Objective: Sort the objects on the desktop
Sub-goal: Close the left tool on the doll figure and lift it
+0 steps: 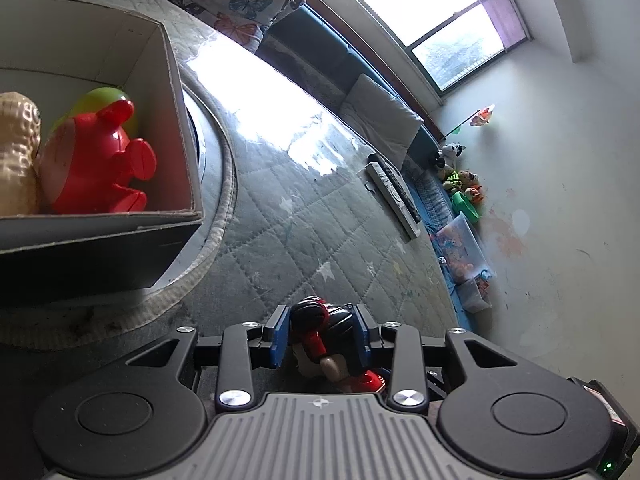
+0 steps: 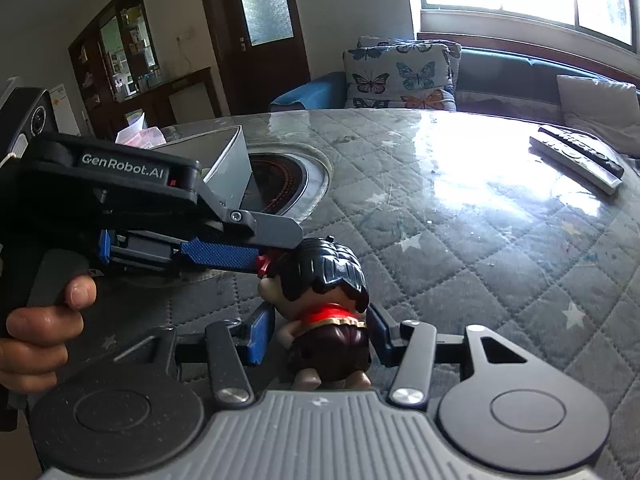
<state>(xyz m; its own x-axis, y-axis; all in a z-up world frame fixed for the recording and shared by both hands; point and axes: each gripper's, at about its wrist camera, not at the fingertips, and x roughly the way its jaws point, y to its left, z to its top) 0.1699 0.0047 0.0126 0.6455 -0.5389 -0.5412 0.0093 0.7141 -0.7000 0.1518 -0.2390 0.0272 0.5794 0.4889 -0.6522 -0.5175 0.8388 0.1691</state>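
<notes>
Left wrist view shows, at the far left, a cardboard box (image 1: 176, 92) on the quilted table (image 1: 304, 208); inside it already lie a peanut-shaped toy (image 1: 16, 152), a green toy (image 1: 104, 100) and a red plastic toy (image 1: 96, 164). Further right, at the bottom centre, the left gripper (image 1: 320, 332) is clenched on the head of a small figurine (image 1: 320, 320) with black hair and a red collar. Two remote controls (image 1: 394, 196) lie near the table's far right edge. In the right wrist view, the left gripper (image 2: 260, 258) comes from the left and meets the figurine's (image 2: 328, 312) head, while the right gripper (image 2: 320, 334) stands released, its blue pads on either side of the body and, I think, not pressing. I judge the sorting partly done: three toys are boxed, the figurine is not yet in, and perhaps the remotes remain too.
</notes>
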